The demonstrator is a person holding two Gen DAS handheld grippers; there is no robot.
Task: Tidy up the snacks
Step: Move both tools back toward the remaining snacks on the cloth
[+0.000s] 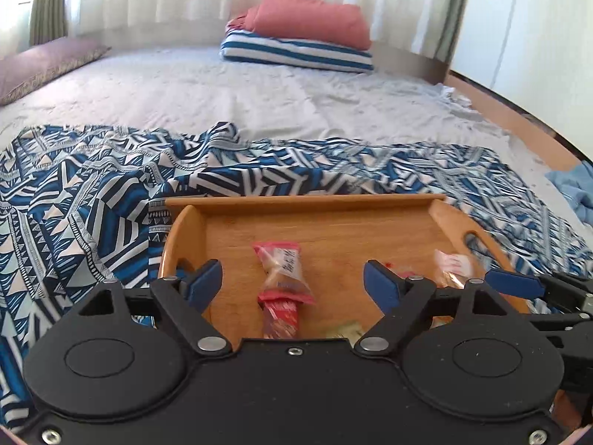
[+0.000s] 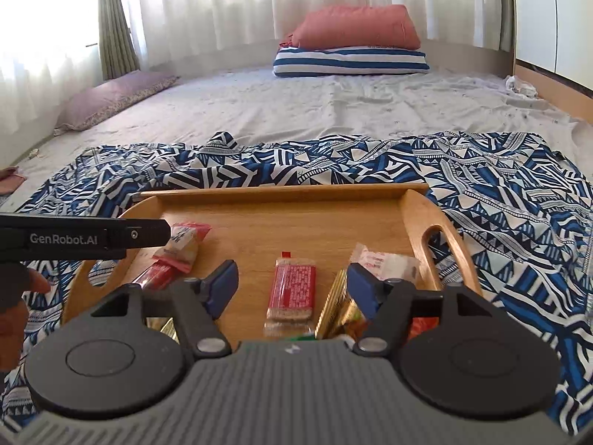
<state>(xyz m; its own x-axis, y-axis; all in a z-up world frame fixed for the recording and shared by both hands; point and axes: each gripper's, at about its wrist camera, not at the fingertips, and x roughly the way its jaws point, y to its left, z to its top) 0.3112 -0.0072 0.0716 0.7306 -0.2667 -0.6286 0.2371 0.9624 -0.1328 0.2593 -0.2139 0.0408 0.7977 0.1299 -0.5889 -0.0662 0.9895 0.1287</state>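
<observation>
Tray: wooden tray [image 2: 281, 218] with cut-out handles at both ends, sitting on a blue and white patterned cloth [image 2: 481, 185] spread over the bed; snacks are all lying inside it, none held
Left gripper: left gripper [image 1: 292, 282] has its blue pads spread wide apart over the tray; nothing pinched; a pink-ended snack packet [image 1: 283, 274] lies flat on the tray floor between the fingers, pads not touching it; a red wrapper [image 1: 280, 317] sticks out just below that packet, overlapping it
Right gripper: right gripper [image 2: 292, 285] also stands wide, jaws not clamped on anything; a red snack bar [image 2: 292, 289] lies lengthwise on the wood between the fingers, clear of both pads
Other snacks: a gold foil packet [image 2: 333, 307] sits on edge just beside the right pad; can't tell if they touch; a clear packet with red print [image 2: 385, 263] is further right, near the tray's right handle slot; more wrappers peek out at the near edge, too hidden to name
Cross view: from the right camera the left gripper's black body with white lettering comes in from the left edge, over the tray's left end
Background: grey sheet [image 2: 296, 111]; a salmon pillow [image 2: 355, 27] stacked on a striped pillow [image 2: 352, 61] at the far end; a purple pillow [image 2: 115, 96] to the left; pale curtains behind
</observation>
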